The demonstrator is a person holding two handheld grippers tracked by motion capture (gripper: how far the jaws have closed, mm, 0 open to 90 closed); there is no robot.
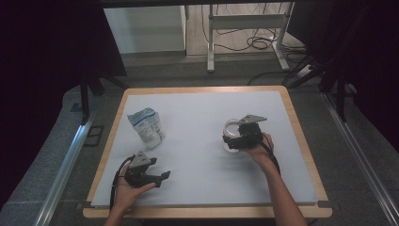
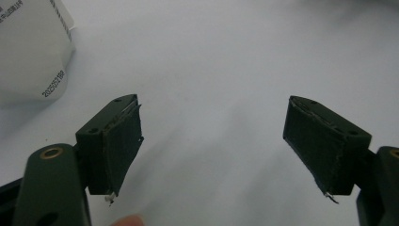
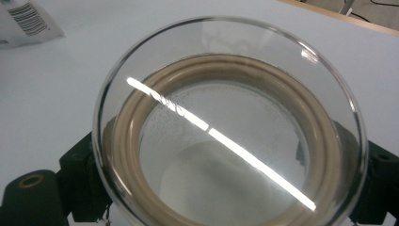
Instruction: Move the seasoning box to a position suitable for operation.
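The right gripper (image 1: pixel 234 140) has its jaws set wide on either side of a round glass lid (image 3: pixel 230 127) with a beige seal ring, seemingly clamping it at the right-middle of the white surface (image 1: pixel 202 117). The lid faces the gripper's camera, tipped up a bit; being round, it has no long axis. Its lower edge is cut off, and the contact at the pads is hard to make out through the glass. The left gripper (image 2: pixel 211 141) is wide open, nothing in it. One lid, one white pouch (image 1: pixel 147 126), two grippers. The pouch's print is too small to read.
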